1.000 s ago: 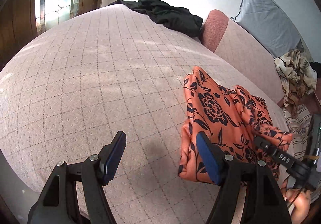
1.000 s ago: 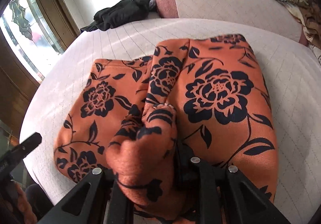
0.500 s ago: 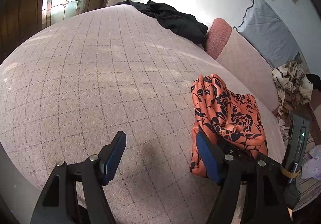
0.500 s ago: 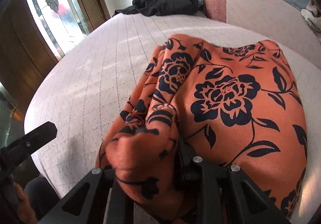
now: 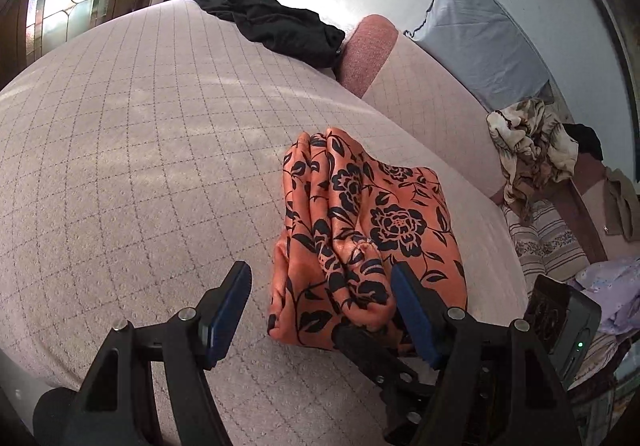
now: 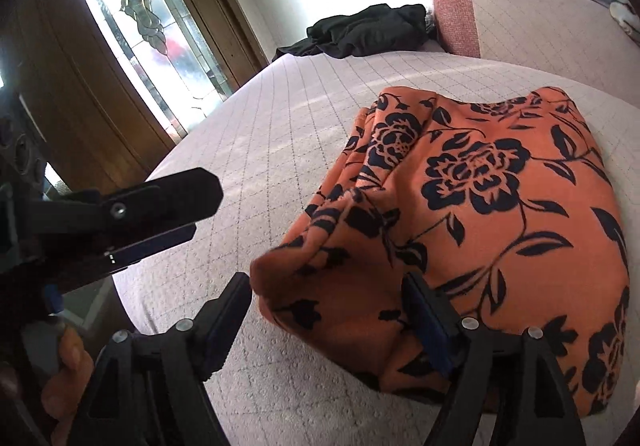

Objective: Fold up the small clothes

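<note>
An orange garment with a black flower print (image 5: pixel 372 222) lies folded into a thick bundle on the pink quilted bed (image 5: pixel 140 150); it also shows in the right wrist view (image 6: pixel 480 214). My left gripper (image 5: pixel 320 310) is open and empty, just in front of the bundle's near edge. My right gripper (image 6: pixel 328 310) is open, its jaws wide on either side of the bundle's raised near corner, not pinching it. The left gripper shows at the left of the right wrist view (image 6: pixel 160 214).
A black garment (image 5: pixel 280 26) lies at the far end of the bed by a pink bolster (image 5: pixel 368 50). A grey pillow (image 5: pixel 480 46) and a crumpled patterned cloth (image 5: pixel 528 142) lie to the right. A wooden door with glass (image 6: pixel 132 46) stands to the left.
My right gripper carried the held edge over onto the bundle, then opened and let the garment go. The left gripper moved closer to the bundle.
</note>
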The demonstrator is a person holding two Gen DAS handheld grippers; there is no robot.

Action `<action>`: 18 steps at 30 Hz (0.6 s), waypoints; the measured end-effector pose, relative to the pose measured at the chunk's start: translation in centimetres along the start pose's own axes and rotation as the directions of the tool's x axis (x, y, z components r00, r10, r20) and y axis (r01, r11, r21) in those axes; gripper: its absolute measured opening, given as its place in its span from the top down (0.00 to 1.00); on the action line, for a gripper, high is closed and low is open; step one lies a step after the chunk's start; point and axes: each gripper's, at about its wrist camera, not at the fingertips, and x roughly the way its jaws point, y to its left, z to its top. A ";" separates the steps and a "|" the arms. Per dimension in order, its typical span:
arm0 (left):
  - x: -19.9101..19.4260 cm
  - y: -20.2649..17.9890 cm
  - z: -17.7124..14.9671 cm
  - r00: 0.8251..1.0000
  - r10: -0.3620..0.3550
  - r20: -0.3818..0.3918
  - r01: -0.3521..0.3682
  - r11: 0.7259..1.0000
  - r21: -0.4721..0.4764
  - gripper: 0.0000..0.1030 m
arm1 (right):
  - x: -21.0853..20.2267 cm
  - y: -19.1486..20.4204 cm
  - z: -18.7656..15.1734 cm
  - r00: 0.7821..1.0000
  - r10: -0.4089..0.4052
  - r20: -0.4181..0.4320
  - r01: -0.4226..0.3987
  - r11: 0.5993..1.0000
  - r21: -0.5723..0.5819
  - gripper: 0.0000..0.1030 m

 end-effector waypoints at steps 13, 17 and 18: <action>7.1 -3.9 -1.6 0.968 0.158 -0.195 -0.141 0.985 0.099 0.72 | -8.6 -9.9 -2.1 0.988 -0.064 0.138 0.021 0.956 0.294 0.21; 5.1 -4.2 -1.1 0.988 0.097 -0.120 -0.090 0.994 0.066 0.89 | -8.4 -11.0 -1.8 0.989 -0.057 0.134 0.014 0.952 0.307 0.21; 3.6 -5.2 -0.8 0.993 0.099 -0.058 -0.094 0.991 0.093 0.89 | -8.4 -11.3 -1.6 0.990 -0.054 0.133 0.011 0.952 0.305 0.21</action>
